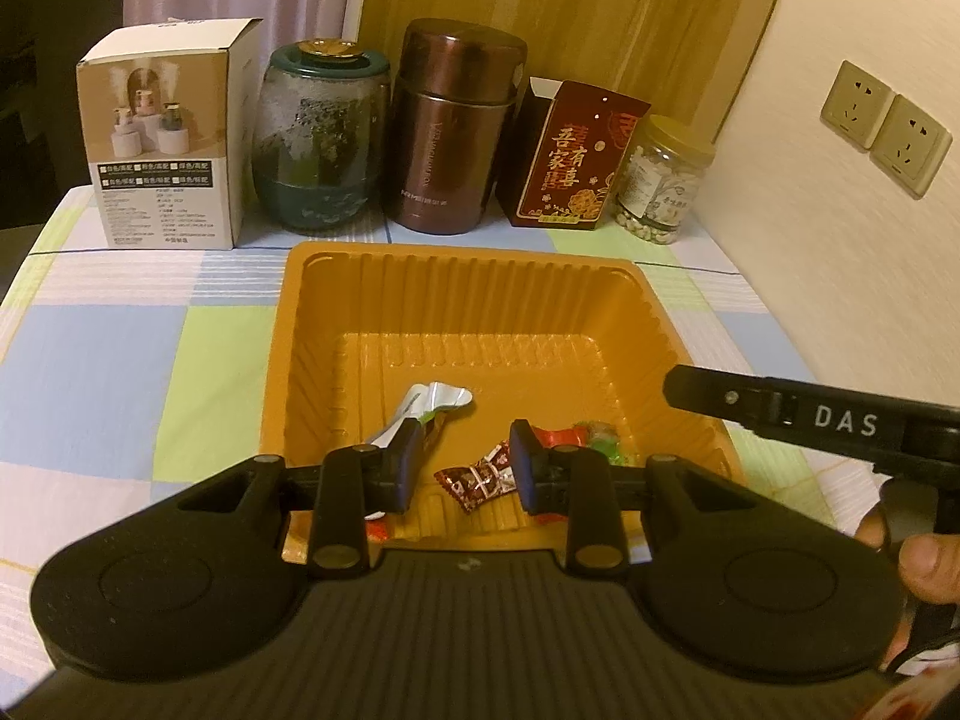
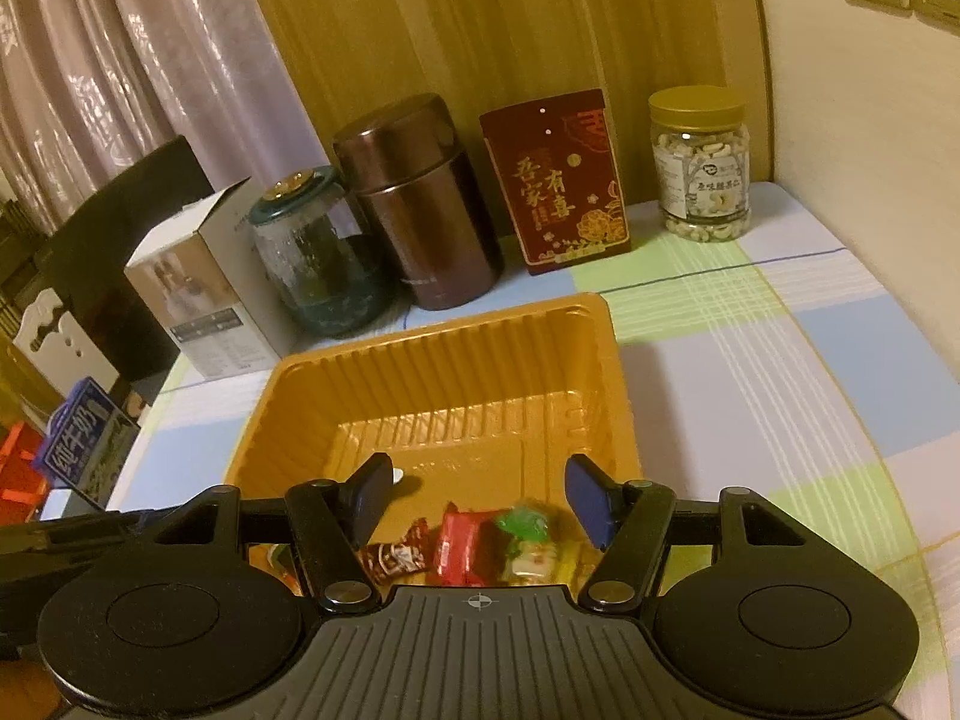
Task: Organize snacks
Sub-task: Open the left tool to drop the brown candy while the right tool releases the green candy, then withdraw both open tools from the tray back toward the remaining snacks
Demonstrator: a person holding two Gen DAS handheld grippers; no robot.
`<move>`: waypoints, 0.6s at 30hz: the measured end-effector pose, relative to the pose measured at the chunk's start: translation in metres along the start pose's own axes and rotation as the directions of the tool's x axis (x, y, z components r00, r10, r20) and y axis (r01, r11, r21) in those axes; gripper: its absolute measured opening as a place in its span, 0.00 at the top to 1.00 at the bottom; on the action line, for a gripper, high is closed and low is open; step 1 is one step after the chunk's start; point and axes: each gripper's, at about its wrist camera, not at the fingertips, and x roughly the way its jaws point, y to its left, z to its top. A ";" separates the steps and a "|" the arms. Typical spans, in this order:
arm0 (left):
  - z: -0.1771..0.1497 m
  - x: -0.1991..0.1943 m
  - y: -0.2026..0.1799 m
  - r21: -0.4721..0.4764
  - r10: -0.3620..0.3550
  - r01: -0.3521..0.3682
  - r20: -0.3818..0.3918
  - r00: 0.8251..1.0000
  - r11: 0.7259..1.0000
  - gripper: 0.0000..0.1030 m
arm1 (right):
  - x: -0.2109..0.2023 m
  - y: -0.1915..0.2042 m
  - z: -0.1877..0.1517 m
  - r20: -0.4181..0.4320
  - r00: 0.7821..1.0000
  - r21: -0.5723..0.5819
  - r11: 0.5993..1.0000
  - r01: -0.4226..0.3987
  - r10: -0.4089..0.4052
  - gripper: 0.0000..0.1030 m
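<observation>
Looking through the left wrist camera first, we're seeing the left gripper [image 1: 461,468] hovering over the near end of the orange tray [image 1: 474,276], jaws standing apart with nothing between them. Down in the tray, a dark red wrapped candy [image 1: 477,479] is lying right between the fingertips, a silver wrapper [image 1: 429,405] is sitting at about 11 o'clock from it, and a bunch of red and green candies [image 1: 591,435] is piling up at 2 o'clock. The right gripper's black arm [image 1: 810,414] is poking in from 3 o'clock. Along the back of the checked tablecloth [image 1: 120,360], at 12 o'clock, we're looking at a white box [image 1: 162,144], a glass jar [image 1: 321,144], a brown thermos [image 1: 450,126], a red box [image 1: 570,159] and a nut jar [image 1: 663,180].

Switching to the right wrist camera, the right gripper [image 2: 477,501] is also hanging over the tray [image 2: 456,324] with its jaws wide apart, gripping nothing. Just below the fingertips, at 6 o'clock, we're seeing the dark red candy [image 2: 396,555], a bright red packet [image 2: 459,546] and a green-topped candy [image 2: 528,540] sitting side by side on the tray floor. The thermos [image 2: 420,204], red box [image 2: 564,180] and nut jar [image 2: 702,162] are lining the far edge from 11 to 1 o'clock.
</observation>
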 end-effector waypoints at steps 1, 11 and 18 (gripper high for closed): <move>-0.001 -0.002 0.000 -0.003 0.002 -0.002 0.001 1.000 1.000 0.72 | -0.002 0.000 -0.001 -0.001 1.000 -0.001 1.000 0.005 -0.005 0.38; -0.023 -0.041 -0.006 -0.006 0.026 -0.026 0.007 1.000 1.000 0.65 | -0.041 0.007 -0.016 -0.004 0.999 -0.016 0.999 0.050 -0.050 0.38; -0.047 -0.082 -0.008 -0.048 0.019 -0.019 0.014 1.000 0.999 0.61 | -0.081 0.017 -0.039 -0.009 0.998 -0.015 0.998 0.061 -0.061 0.38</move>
